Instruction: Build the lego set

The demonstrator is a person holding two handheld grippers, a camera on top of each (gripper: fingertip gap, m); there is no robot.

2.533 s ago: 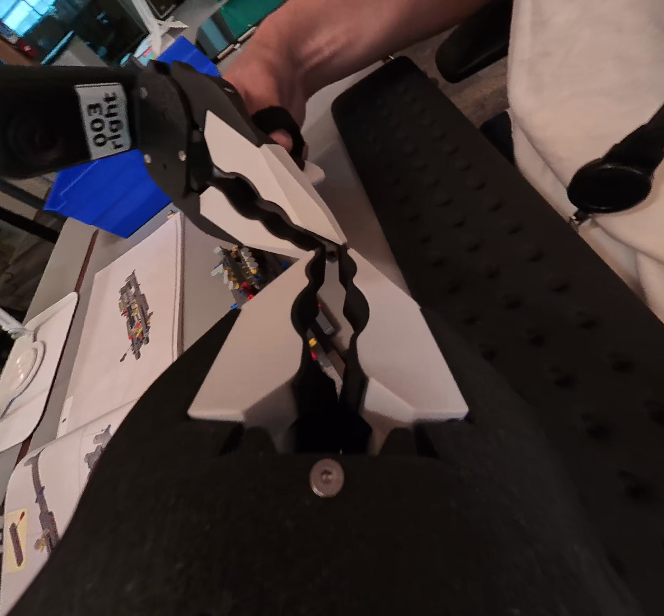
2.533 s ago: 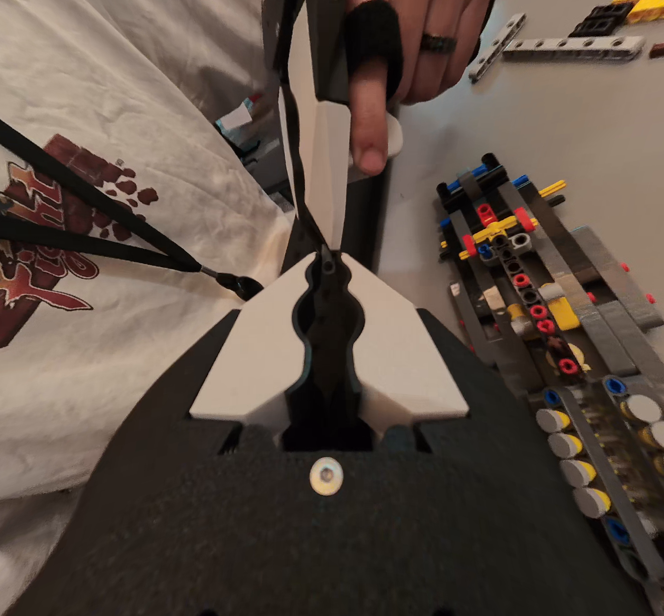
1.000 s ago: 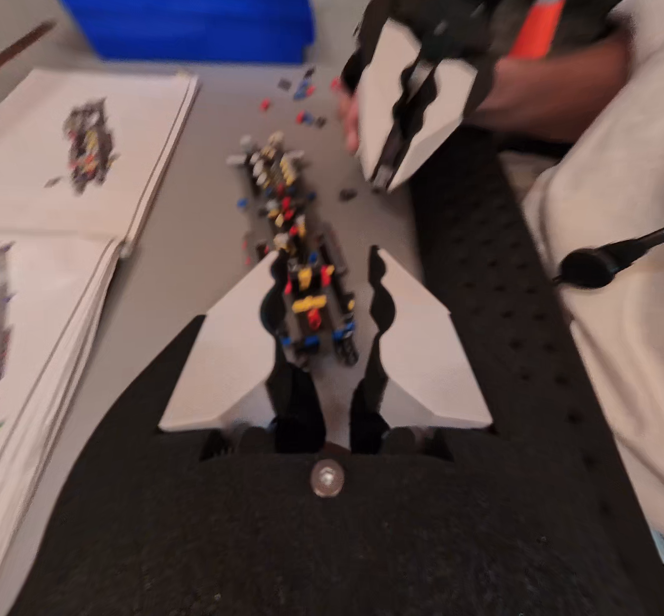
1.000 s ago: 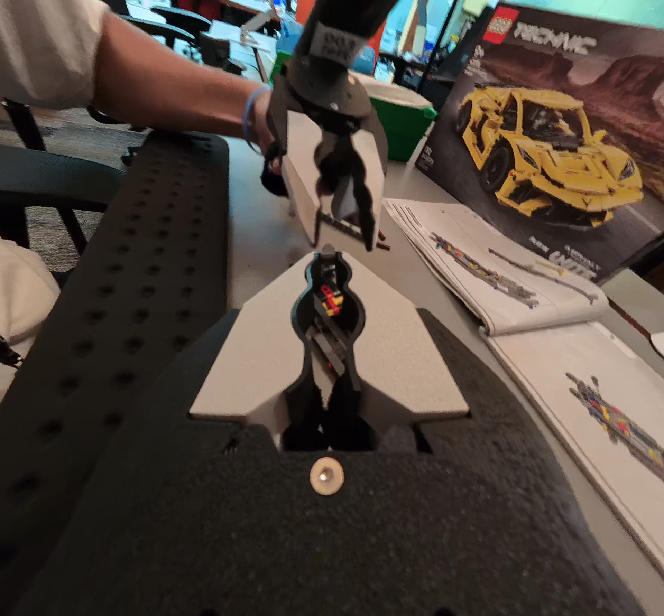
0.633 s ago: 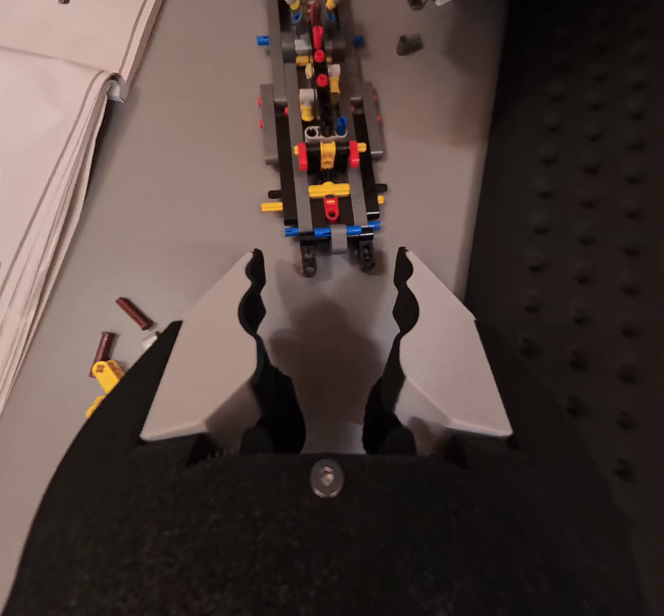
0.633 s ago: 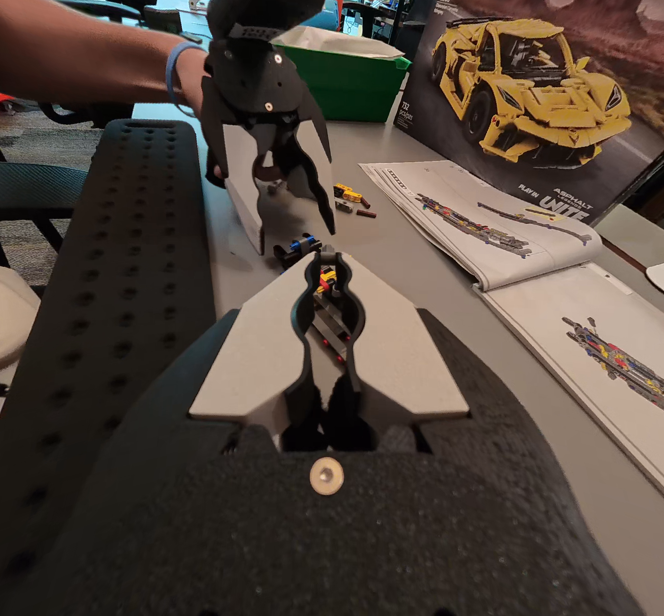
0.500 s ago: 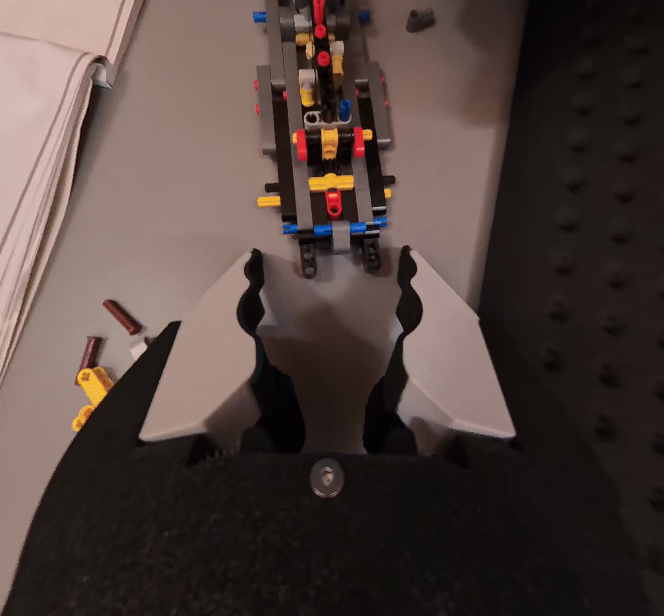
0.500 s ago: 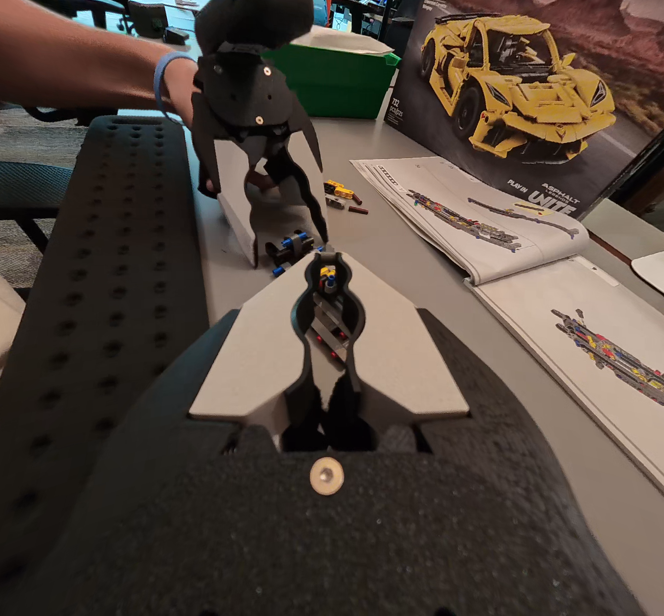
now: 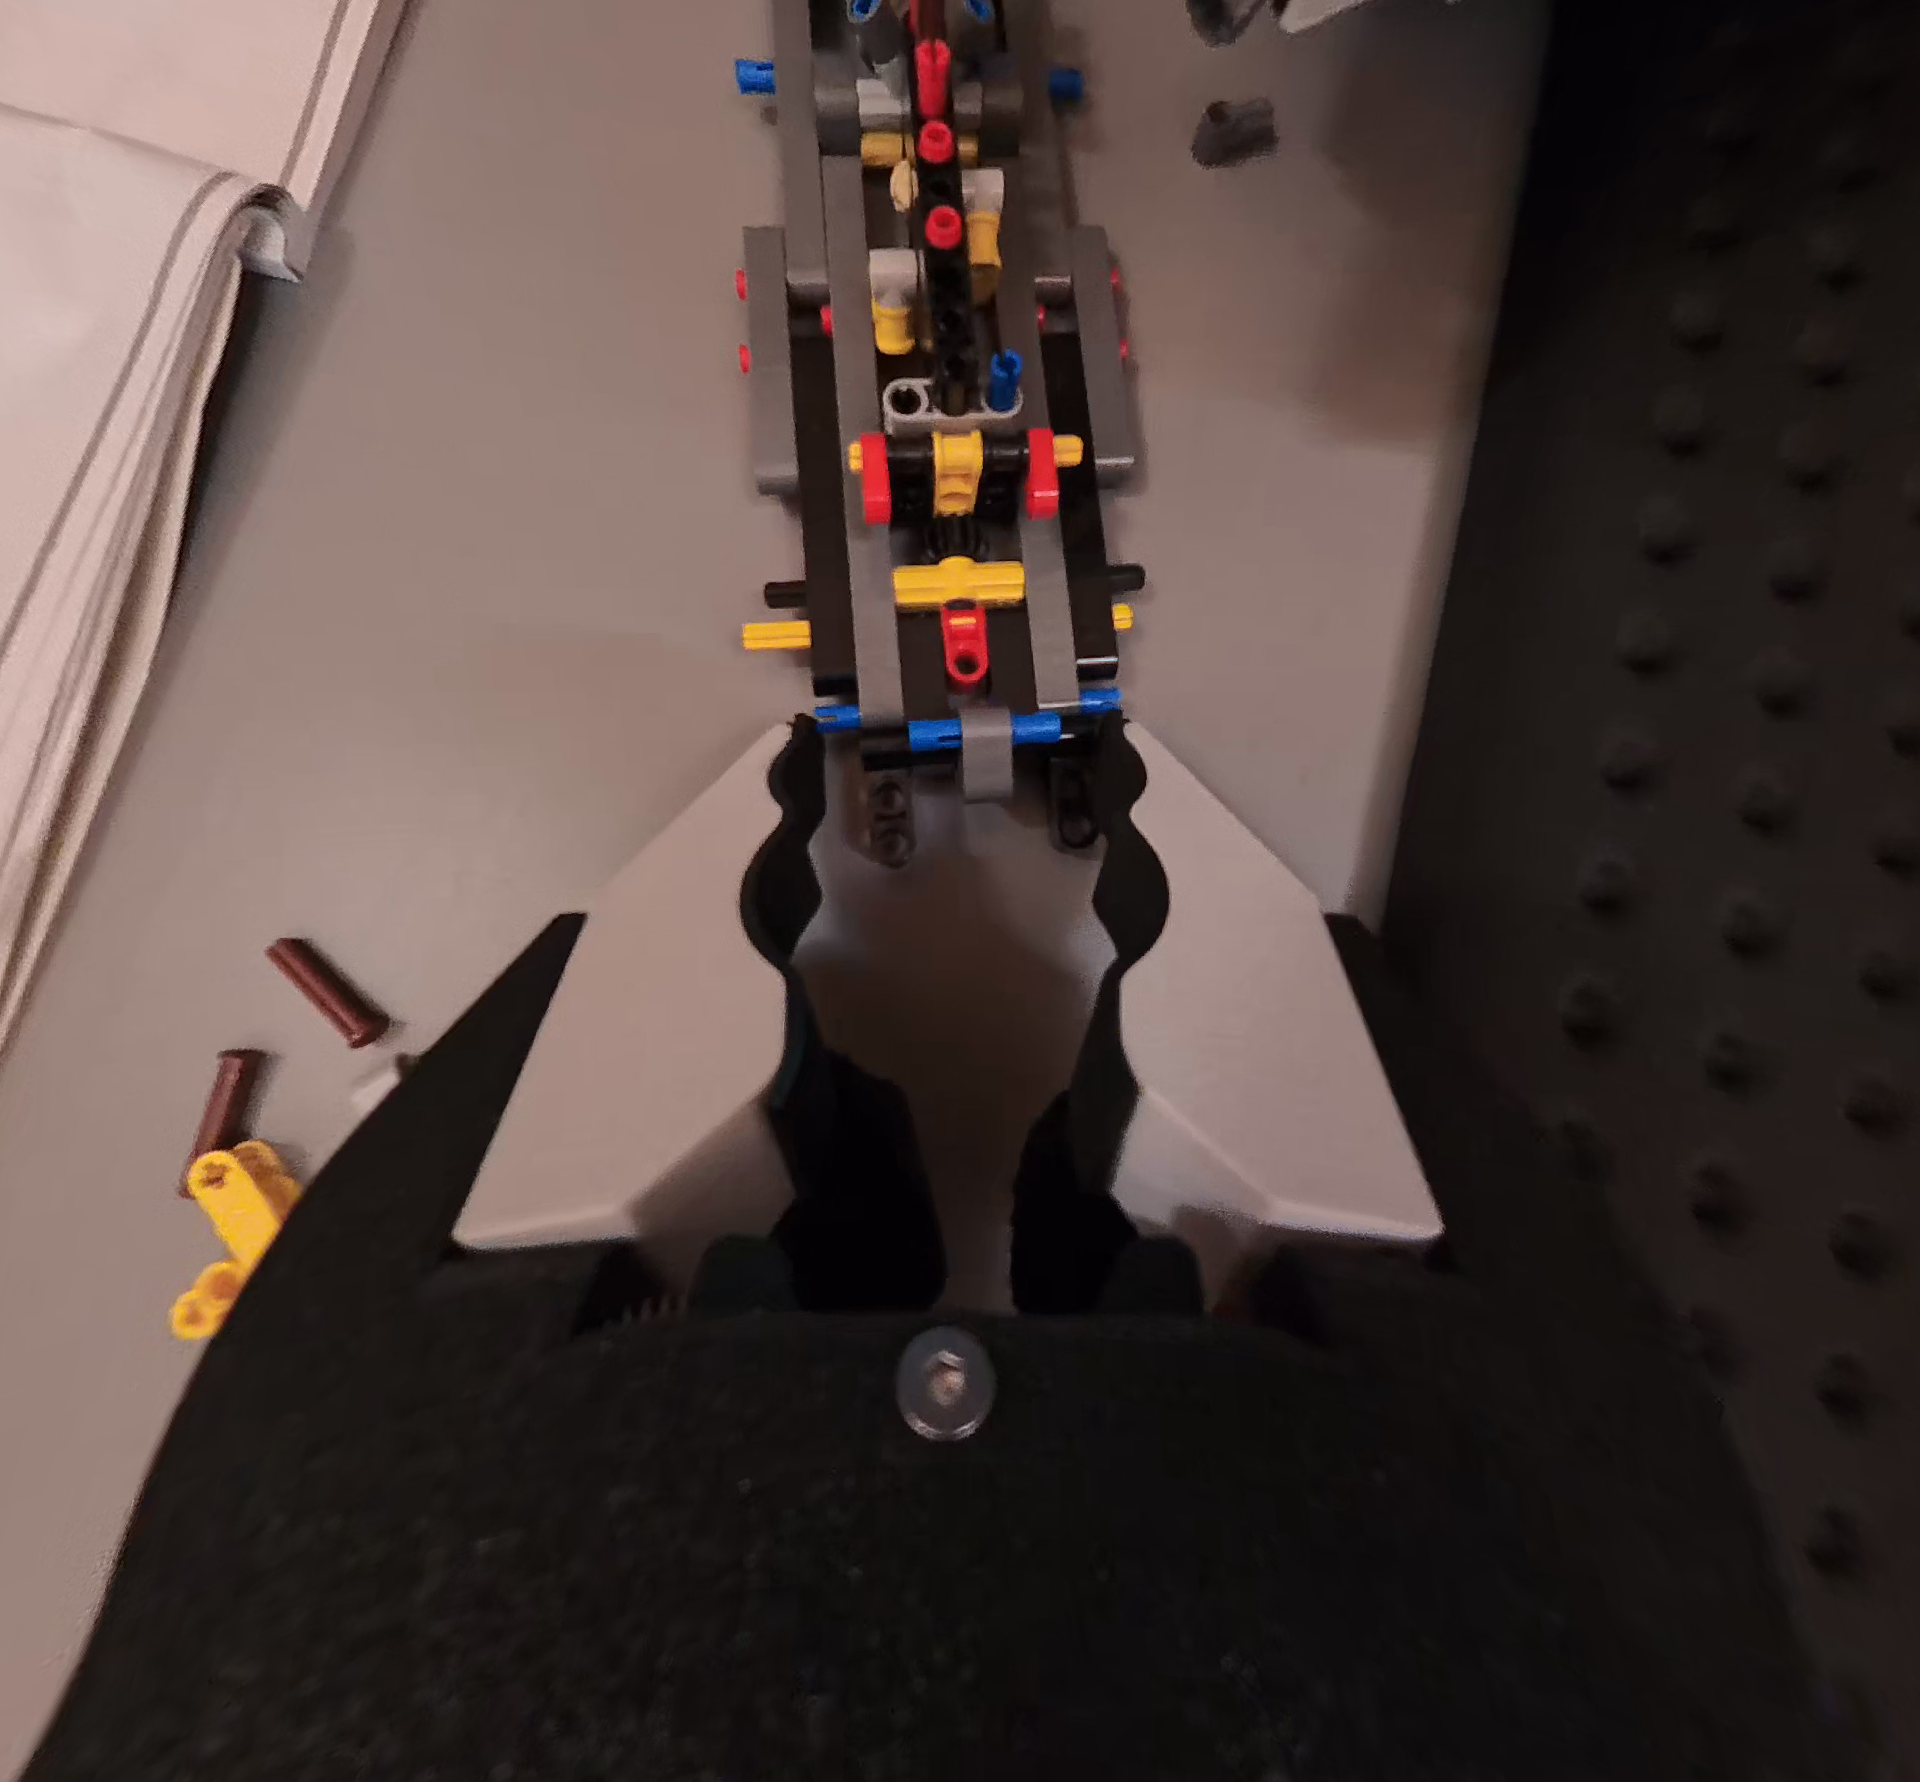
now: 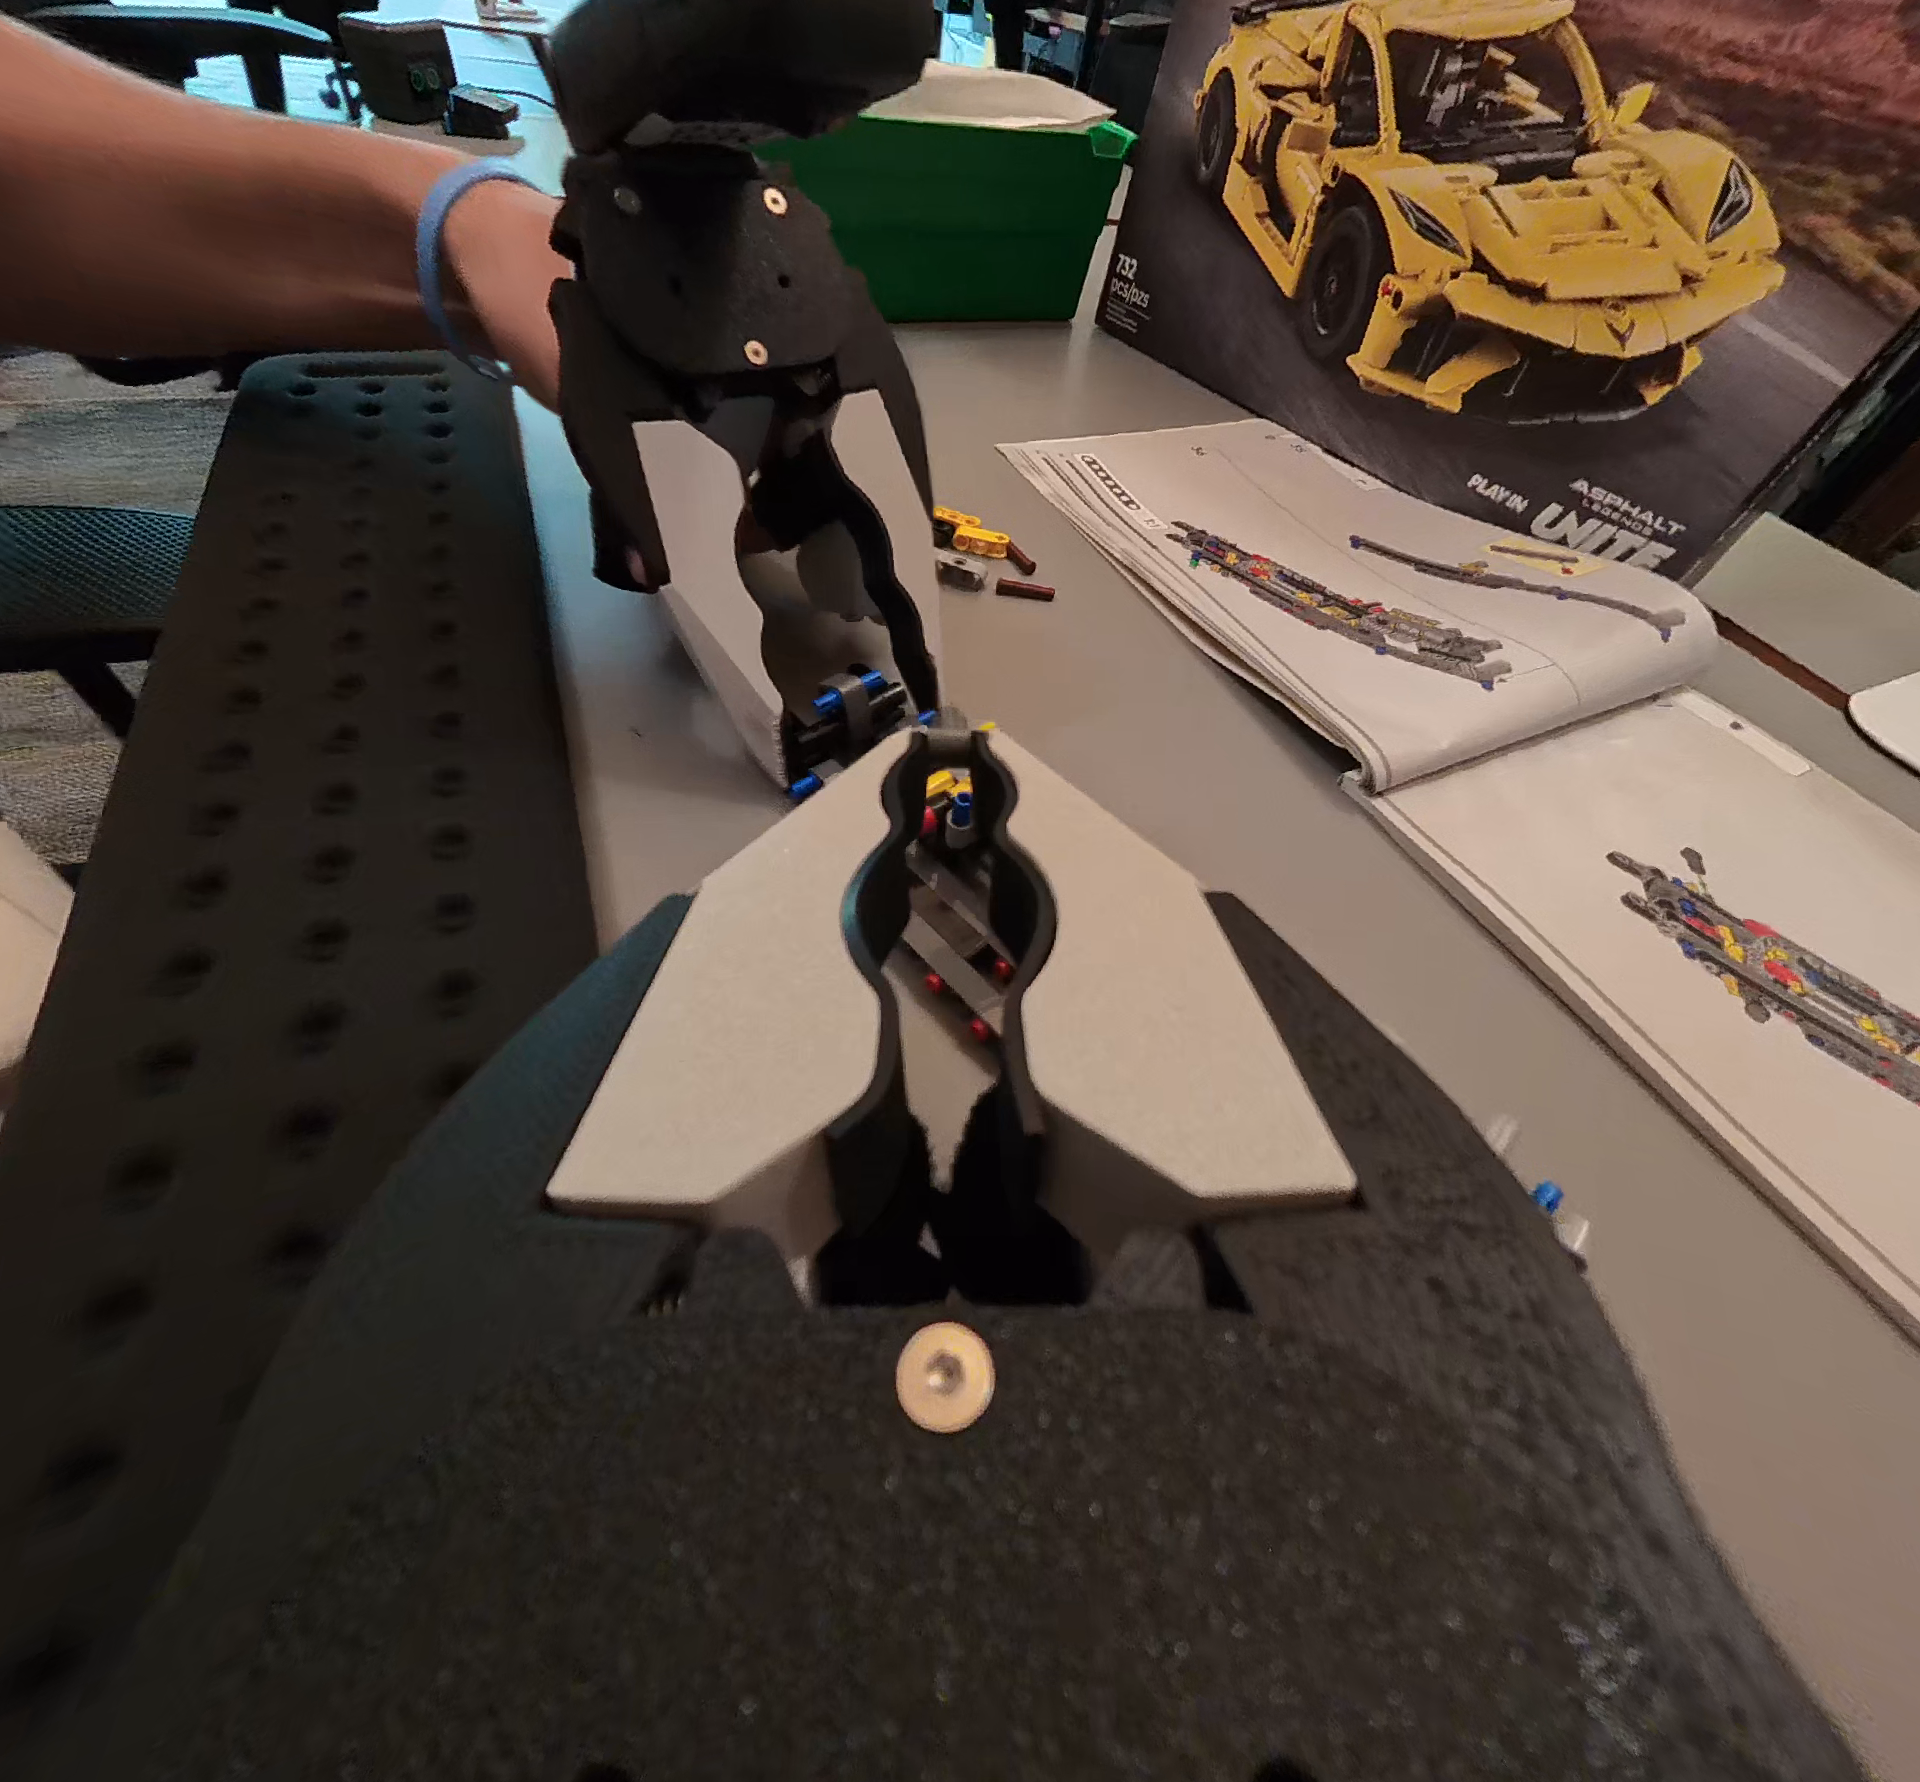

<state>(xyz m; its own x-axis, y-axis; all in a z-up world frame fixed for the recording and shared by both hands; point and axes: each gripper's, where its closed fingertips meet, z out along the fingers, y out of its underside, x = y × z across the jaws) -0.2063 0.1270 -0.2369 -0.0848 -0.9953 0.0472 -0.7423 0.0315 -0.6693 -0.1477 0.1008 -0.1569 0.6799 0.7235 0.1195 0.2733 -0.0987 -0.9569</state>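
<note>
the left gripper (image 9: 961,730) points steeply down at the table, its jaws spread wide, one fingertip (image 9: 798,745) to each side of the end of the lego chassis (image 9: 940,444). a bare forearm (image 10: 208,236) with a blue wristband holds it from the left. the right gripper (image 10: 948,745) sits low and level, its jaws nearly together with a small grey piece (image 10: 948,741) pinched at the tips.

Dim warm light, soft blur, wide-angle distortion
</note>
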